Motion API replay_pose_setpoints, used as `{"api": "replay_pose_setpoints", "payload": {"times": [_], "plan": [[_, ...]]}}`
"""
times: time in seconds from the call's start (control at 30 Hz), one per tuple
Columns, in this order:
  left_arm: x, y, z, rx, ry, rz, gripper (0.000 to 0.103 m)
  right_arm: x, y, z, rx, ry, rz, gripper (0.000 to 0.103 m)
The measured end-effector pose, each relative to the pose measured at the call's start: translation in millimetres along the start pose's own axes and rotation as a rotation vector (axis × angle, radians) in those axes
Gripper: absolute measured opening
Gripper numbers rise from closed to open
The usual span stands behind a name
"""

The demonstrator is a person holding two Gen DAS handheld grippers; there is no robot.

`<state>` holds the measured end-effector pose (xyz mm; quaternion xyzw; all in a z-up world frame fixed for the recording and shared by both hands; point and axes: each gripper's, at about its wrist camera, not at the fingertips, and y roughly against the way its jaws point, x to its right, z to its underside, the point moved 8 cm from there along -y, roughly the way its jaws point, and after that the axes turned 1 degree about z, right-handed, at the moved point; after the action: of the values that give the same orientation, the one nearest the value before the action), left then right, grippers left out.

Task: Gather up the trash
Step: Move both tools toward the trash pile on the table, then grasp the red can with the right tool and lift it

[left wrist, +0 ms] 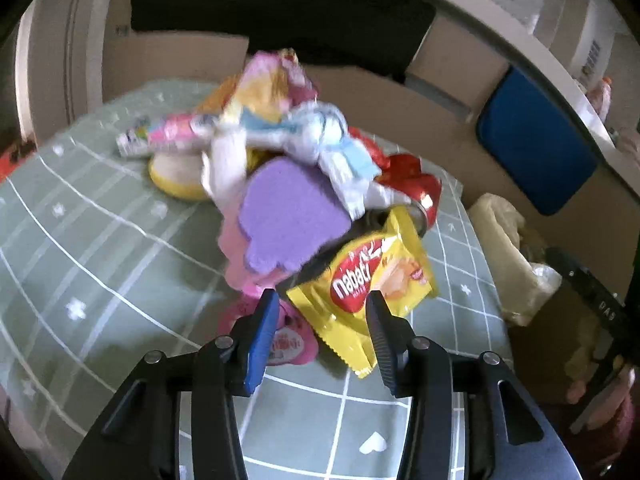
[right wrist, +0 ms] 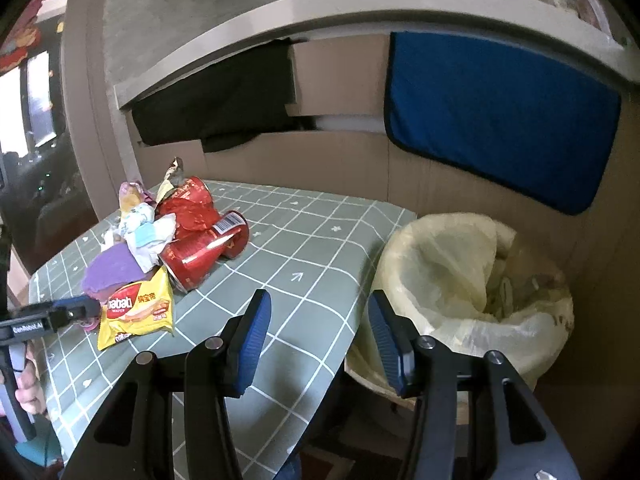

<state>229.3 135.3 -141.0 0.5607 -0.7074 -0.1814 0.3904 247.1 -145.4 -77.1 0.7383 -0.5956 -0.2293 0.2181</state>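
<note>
A pile of trash sits on the green checked tablecloth [left wrist: 100,240]: a yellow Nabati wafer wrapper [left wrist: 372,276] [right wrist: 136,312], a purple sponge [left wrist: 292,220], crumpled white and blue wrappers [left wrist: 320,136] and crushed red cans [right wrist: 200,252]. My left gripper [left wrist: 322,312] hovers at the near edge of the pile. The yellow wrapper's lower part lies between its fingers, and I see no pad pressing on it. In the right wrist view the left gripper [right wrist: 76,308] shows just left of the wrapper. My right gripper [right wrist: 316,312] stands open and empty over the table's right edge.
A bin lined with a pale yellow bag [right wrist: 460,280] [left wrist: 504,248] stands beside the table's right edge. A pink packet [left wrist: 288,344] lies under the left finger. Cardboard panels [right wrist: 340,152] and a blue pad [right wrist: 500,120] close the back. A hand [right wrist: 28,388] holds the left gripper.
</note>
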Motion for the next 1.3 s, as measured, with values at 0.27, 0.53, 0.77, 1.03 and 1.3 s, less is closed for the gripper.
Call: {"api": "replay_pose_setpoints", "payload": {"times": [0.27, 0.53, 0.77, 1.03, 1.3], "plan": [[19.1, -39.2, -8.9, -0.085, -0.088, -0.124, 0.046, -11.5, -1.7, 4.8, -0.008, 0.044, 0.006, 0.049], [25.7, -4.1, -11.4, 0.004, -0.071, -0.041, 0.001, -48.3, -19.9, -36.4, -0.017, 0.043, -0.095, 0.049], [14.1, 51.2, -27.0, 0.132, -0.049, -0.014, 0.001, -84.5, -85.7, -48.6, -0.154, -0.06, -0.212, 0.049], [-13.5, 55.6, -26.6, 0.145, 0.031, 0.041, 0.007, -87.6, -140.0, -37.4, -0.272, -0.23, -0.255, 0.05], [-34.3, 46.1, -13.9, 0.09, 0.132, 0.042, 0.033, -98.5, -171.3, -30.2, -0.389, -0.303, -0.435, 0.05]]}}
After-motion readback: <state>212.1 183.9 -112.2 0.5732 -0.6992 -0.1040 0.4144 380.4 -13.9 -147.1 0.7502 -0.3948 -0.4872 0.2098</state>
